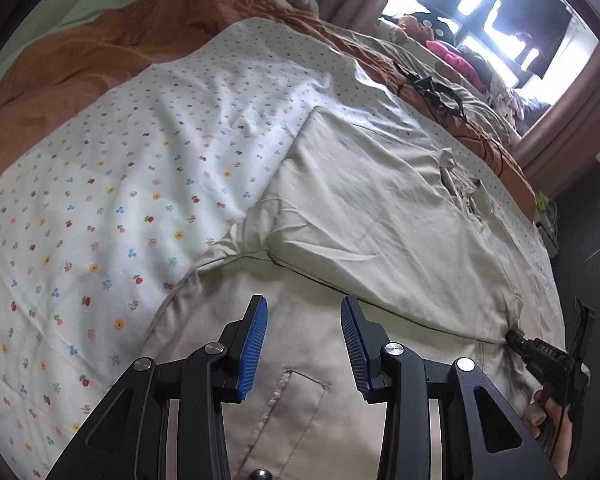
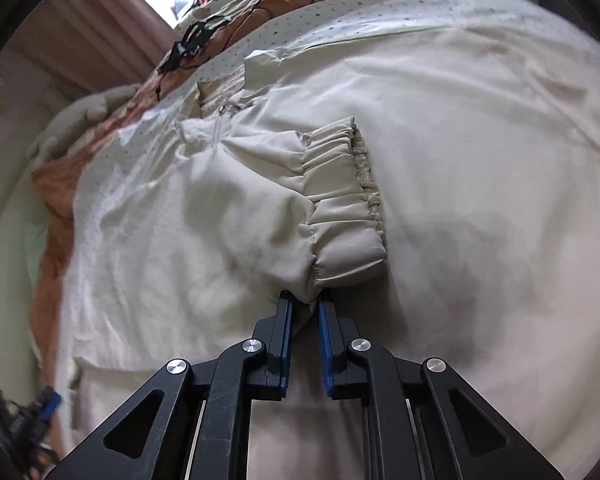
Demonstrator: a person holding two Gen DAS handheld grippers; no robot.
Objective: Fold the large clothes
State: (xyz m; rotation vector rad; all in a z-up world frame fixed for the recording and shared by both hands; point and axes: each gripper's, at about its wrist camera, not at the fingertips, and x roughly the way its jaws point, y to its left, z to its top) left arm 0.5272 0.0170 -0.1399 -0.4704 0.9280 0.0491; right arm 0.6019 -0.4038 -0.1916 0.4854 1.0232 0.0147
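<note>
Cream fabric fills both wrist views: a large beige cotton jacket (image 1: 380,216) lies spread on a bed, over a white quilt printed with small coloured flowers (image 1: 112,184), with a rust-orange blanket (image 1: 100,48) beyond that.

Left claw (image 1: 304,344) hangs over the jacket with its blue ribbed pads (image 1: 254,348) spread apart and nothing between them. Bare jacket cloth shows in the gap, and a stitched welt pocket (image 1: 300,396) sits just below and between the fingers. Ahead of this claw a folded-over panel of the jacket forms a thick flat flap, its edge running across just past the fingertips. Far to its right, at the jacket's edge, the other black tool (image 1: 540,356) shows with a person's hand (image 1: 548,416) on its grip.

Right claw (image 2: 306,308) has its pads drawn close together, pinching a bunch of sleeve cloth at the fingertips. Directly ahead of it, touching the pinched fold, is the sleeve's gathered elastic cuff (image 2: 348,208), lying on the jacket body. Further ahead and to the left, a black tangle of cable (image 2: 188,46) lies on the bedding.
</note>
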